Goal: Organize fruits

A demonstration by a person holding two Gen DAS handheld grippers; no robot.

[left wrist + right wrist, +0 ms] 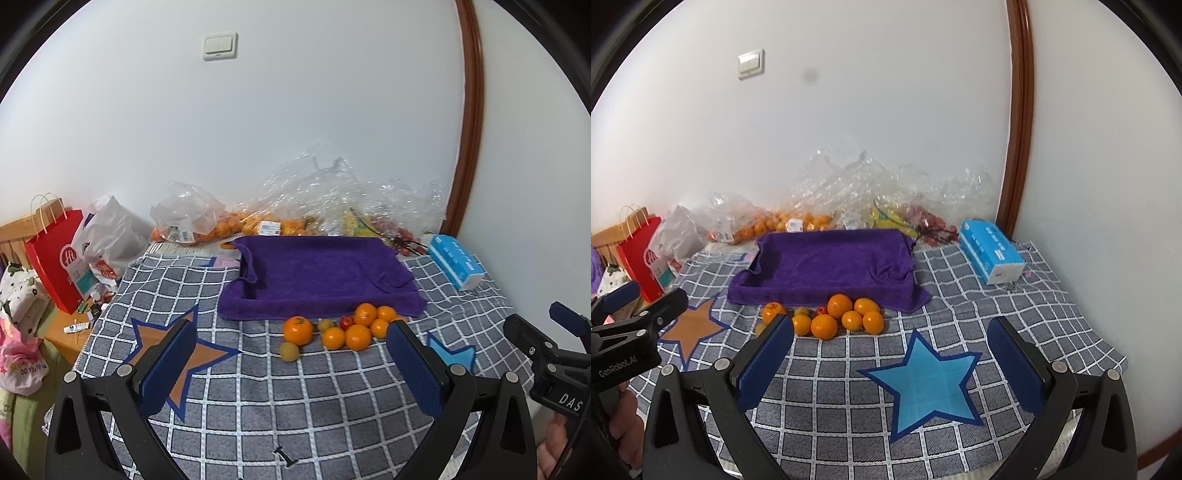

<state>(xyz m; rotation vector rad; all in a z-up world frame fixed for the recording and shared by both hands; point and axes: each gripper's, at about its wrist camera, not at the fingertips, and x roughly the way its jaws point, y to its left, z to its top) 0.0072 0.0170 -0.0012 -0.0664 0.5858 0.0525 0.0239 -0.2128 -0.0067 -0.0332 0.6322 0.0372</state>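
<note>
The loose fruits (338, 329) lie in a tight cluster on the checked cloth (295, 398), just in front of the purple towel-lined tray (321, 273). That tray, probably where they belong, is bare inside. I count about 7 oranges, 1 small red fruit (346, 322) and 2 or 3 small yellowish ones; 1 of these (289, 350) sits slightly apart, nearer the camera than the tray's front edge.

The left gripper (291, 369) hangs released and empty, well short of the cluster. The right gripper (892, 363) is likewise spread wide and holds nothing, above the blue star (923, 380) in front of the tray.

The main risk is the crowding: the oranges touch each other, so a finger pushed in beside 1 would likely shove its neighbours and send them rolling away from the tray. The cloth is rumpled, which may steer them unpredictably. Round, smooth skins could also squirt out of a off-centre pinch, and the small soft fruits could bruise under a hard squeeze. The towel's draped front lip may catch a fruit carried too low.
</note>
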